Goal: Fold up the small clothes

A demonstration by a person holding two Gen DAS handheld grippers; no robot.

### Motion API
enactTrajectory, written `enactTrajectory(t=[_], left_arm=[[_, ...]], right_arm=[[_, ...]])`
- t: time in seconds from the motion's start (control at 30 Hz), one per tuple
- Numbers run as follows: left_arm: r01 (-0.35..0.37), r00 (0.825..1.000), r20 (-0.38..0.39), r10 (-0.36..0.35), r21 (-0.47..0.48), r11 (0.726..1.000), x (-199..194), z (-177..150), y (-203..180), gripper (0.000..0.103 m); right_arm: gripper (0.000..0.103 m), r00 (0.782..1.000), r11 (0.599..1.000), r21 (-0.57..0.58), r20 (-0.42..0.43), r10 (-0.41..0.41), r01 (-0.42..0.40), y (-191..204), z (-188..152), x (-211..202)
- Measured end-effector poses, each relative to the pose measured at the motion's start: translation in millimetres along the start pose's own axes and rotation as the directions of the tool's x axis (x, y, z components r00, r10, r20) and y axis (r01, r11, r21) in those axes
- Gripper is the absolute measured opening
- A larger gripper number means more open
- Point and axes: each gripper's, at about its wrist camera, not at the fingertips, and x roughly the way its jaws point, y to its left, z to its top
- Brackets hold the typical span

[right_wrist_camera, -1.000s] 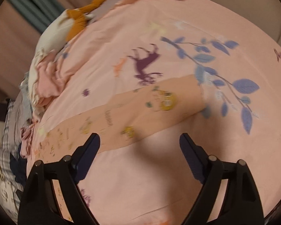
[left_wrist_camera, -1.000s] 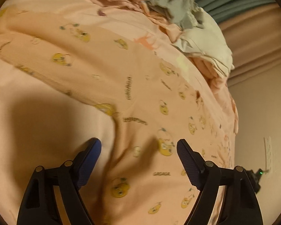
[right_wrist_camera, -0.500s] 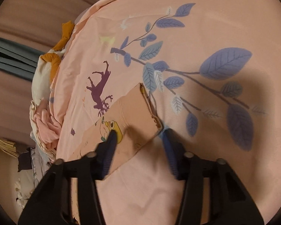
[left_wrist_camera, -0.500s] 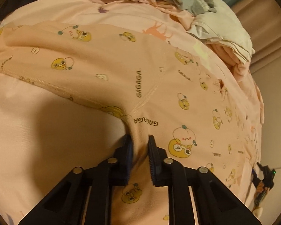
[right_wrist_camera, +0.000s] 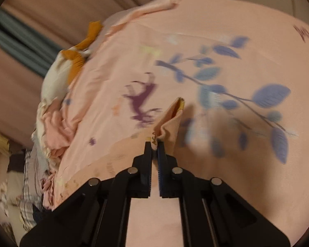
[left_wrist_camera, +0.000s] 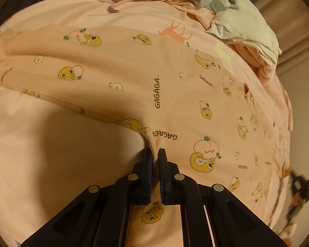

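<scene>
So on our left side, the left gripper [left_wrist_camera: 155, 154] has its jaws pinched tight on the printed pants [left_wrist_camera: 175, 86], right at the crotch point where the stitched seam and the hemmed inner edge meet. From there the garment fans away from the jaws: one leg runs off to the left along that hem, and the rest spreads forward and to the right across the pink bedsheet [left_wrist_camera: 41, 154]. It's lying flat, no bunching except right at the pinch.

Over on our right, the right gripper [right_wrist_camera: 154, 144] is closed down on a leg cuff [right_wrist_camera: 171, 119] of the same pants, and that end stands up off the sheet in a little folded peak. The leg trails back to the left from the jaws as a long strip, so the long axis runs roughly side to side between our two grips.

Room-wise, we'd say the open sheet with the leaf print to the right is the free space. The clothes pile [right_wrist_camera: 57, 107] crowds the far left edge, so folding toward the middle looks safer.
</scene>
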Motion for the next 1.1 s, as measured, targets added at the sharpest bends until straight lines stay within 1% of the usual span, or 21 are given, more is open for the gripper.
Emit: enactTrajectory(t=[0.1, 0.17, 0.2, 0.27, 0.3, 0.33, 0.37, 0.47, 0.5, 0.57, 0.63, 0.73, 0.77, 0.83, 0.9, 0.93, 0.97, 1.0, 1.03, 1.07, 1.1], left_arm=[[-0.016, 1.0, 0.0, 0.016, 0.011, 1.0, 0.2, 0.1, -2.6, 0.008], [-0.016, 1.0, -0.001, 0.016, 0.011, 1.0, 0.3, 0.3, -2.5, 0.008], [-0.017, 1.0, 0.0, 0.017, 0.016, 1.0, 0.2, 0.1, -3.0, 0.008], [-0.022, 1.0, 0.002, 0.022, 0.032, 0.999, 0.1, 0.1, -4.5, 0.008], [-0.026, 1.0, 0.002, 0.026, 0.038, 0.999, -0.1, 0.4, -5.0, 0.008], [-0.03, 1.0, 0.003, 0.03, 0.045, 0.999, -0.4, 0.6, -6.1, 0.008], [-0.032, 0.999, 0.003, 0.032, 0.046, 0.998, -0.5, 1.2, -6.5, 0.008], [-0.03, 1.0, 0.01, 0.03, 0.033, 0.999, -5.5, 1.3, -5.2, 0.007], [-0.031, 0.999, 0.013, 0.031, 0.032, 0.999, -7.1, 0.8, -4.9, 0.007], [-0.053, 0.998, 0.034, 0.052, 0.034, 0.998, -15.6, -1.7, -3.4, 0.007], [-0.086, 0.995, 0.063, 0.083, 0.041, 0.995, -26.6, -4.3, -0.8, 0.005], [-0.151, 0.982, 0.118, 0.145, 0.042, 0.988, -44.7, -6.5, 5.3, 0.005], [-0.137, 0.983, 0.13, 0.131, 0.042, 0.99, -51.7, -6.3, 9.0, 0.005], [-0.09, 0.987, 0.136, 0.085, 0.03, 0.995, -62.5, -6.1, 15.5, 0.005], [-0.078, 0.987, 0.143, 0.076, 0.01, 0.997, -70.4, -4.7, 19.7, 0.005], [-0.074, 0.985, 0.156, 0.072, 0.012, 0.997, -74.4, -4.4, 19.5, 0.005], [-0.069, 0.984, 0.169, 0.064, 0.024, 0.997, -77.3, -4.3, 17.7, 0.005], [-0.065, 0.983, 0.175, 0.058, 0.035, 0.997, -78.8, -4.7, 15.8, 0.006], [-0.056, 0.984, 0.171, 0.047, 0.052, 0.997, -78.9, -4.5, 11.3, 0.012], [-0.045, 0.986, 0.162, 0.035, 0.053, 0.998, -76.9, -3.9, 7.6, 0.016], [-0.031, 0.988, 0.153, 0.023, 0.047, 0.998, -76.2, -3.7, 5.6, 0.025]], right_arm=[[0.005, 0.997, 0.991, -0.112, -0.007, 0.079, -0.08, 57.7, -7.4, -4.4], [0.005, 0.99, 0.969, -0.199, -0.033, 0.14, -0.144, 109.7, -20.5, -2.9], [0.005, 0.987, 0.961, -0.225, -0.045, 0.155, -0.161, 125.7, -25.5, -1.9], [0.005, 0.975, 0.928, -0.303, -0.095, 0.199, -0.219, 173.8, -46.2, 3.7], [0.005, 0.964, 0.898, -0.352, -0.137, 0.227, -0.262, 206.5, -63.4, 9.4], [0.005, 0.956, 0.877, -0.383, -0.167, 0.242, -0.289, 226.9, -75.9, 13.1], [0.005, 0.944, 0.846, -0.423, -0.21, 0.255, -0.323, 253.2, -94.1, 19.2], [0.005, 0.914, 0.783, -0.486, -0.312, 0.261, -0.39, 311.4, -143.9, 42.8], [0.005, 0.905, 0.773, -0.489, -0.337, 0.26, -0.404, 322.2, -155.2, 49.0], [0.005, 0.87, 0.746, -0.486, -0.418, 0.26, -0.456, 351.6, -194.6, 71.7], [0.005, 0.851, 0.729, -0.493, -0.468, 0.237, -0.475, 369.1, -226.5, 88.4], [0.006, 0.84, 0.696, -0.539, -0.514, 0.174, -0.474, 392.6, -276.4, 108.5], [0.006, 0.836, 0.692, -0.544, -0.524, 0.162, -0.475, 399.4, -288.2, 113.2], [0.01, 0.821, 0.688, -0.539, -0.551, 0.149, -0.486, 405.4, -308.7, 124.6], [0.018, 0.823, 0.684, -0.56, -0.559, 0.105, -0.467, 407.8, -318.3, 132.5], [0.031, 0.819, 0.682, -0.568, -0.567, 0.081, -0.461, 406.4, -320.4, 135.2], [0.043, 0.804, 0.685, -0.555, -0.59, 0.075, -0.472, 403.8, -320.2, 137.4], [0.049, 0.793, 0.689, -0.539, -0.604, 0.085, -0.484, 403.9, -321.0, 135.3], [0.058, 0.777, 0.7, -0.507, -0.62, 0.108, -0.502, 401.2, -315.9, 132.5], [0.063, 0.773, 0.706, -0.494, -0.623, 0.12, -0.507, 399.6, -310.9, 128.1], [0.063, 0.777, 0.712, -0.486, -0.616, 0.132, -0.506, 398.3, -304.7, 122.1]])
